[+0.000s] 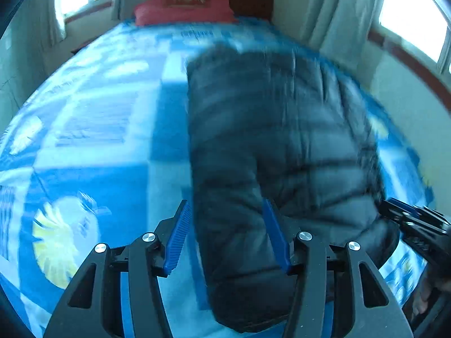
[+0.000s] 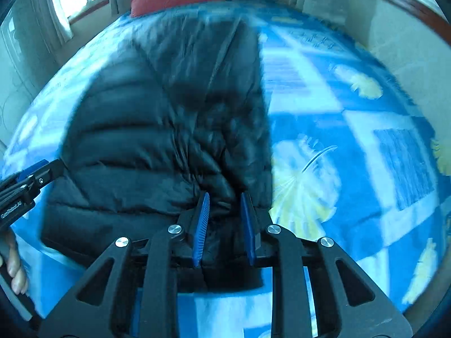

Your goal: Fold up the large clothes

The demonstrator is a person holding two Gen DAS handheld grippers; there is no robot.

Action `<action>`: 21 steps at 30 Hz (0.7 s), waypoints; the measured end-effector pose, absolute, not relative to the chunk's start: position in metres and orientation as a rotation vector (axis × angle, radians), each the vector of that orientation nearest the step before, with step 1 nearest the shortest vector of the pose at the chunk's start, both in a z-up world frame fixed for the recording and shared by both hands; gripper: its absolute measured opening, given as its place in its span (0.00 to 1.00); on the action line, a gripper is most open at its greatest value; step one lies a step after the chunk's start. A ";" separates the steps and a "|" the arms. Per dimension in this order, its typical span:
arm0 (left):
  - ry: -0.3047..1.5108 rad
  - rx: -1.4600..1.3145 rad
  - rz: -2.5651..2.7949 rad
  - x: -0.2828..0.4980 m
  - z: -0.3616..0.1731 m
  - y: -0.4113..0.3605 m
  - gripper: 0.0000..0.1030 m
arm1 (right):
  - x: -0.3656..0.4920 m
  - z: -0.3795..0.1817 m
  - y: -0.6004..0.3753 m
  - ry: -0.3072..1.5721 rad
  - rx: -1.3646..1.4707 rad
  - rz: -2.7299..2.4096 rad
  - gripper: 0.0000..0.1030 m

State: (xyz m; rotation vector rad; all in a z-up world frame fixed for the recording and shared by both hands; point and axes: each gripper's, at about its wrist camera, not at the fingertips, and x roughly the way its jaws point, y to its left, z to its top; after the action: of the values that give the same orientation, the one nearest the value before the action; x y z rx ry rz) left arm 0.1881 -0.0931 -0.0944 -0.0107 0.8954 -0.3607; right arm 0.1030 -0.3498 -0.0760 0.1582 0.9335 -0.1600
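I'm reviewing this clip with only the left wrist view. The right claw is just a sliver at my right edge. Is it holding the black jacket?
Observer: It looks so. The right claw has its pads close together, with a bunch of the jacket pinched between them and creases fanning out from the grip.
Operator: Where on the jacket?
Observer: At the near hem, close to its right edge. The blue bedspread starts just right of it.
Operator: And my claw, seen from that side?
Observer: The left claw shows side-on at the jacket's left edge.
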 end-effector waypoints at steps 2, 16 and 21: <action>0.859 -0.049 -0.368 0.200 -0.076 -0.089 0.52 | 0.111 -0.043 -0.350 0.835 0.144 -0.155 0.30; 0.885 0.007 -0.330 0.296 -0.100 -0.142 0.56 | 0.231 -0.091 -0.365 0.817 0.129 -0.100 0.40; 0.923 0.027 -0.321 0.307 -0.125 -0.146 0.67 | 0.239 -0.124 -0.371 0.857 0.161 -0.104 0.40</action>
State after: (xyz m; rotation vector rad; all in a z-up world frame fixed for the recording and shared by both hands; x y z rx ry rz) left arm 0.3067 -0.1463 -0.1253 0.0267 0.9231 -0.3210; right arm 0.2392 -0.3709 -0.1243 0.1610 0.8568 -0.1036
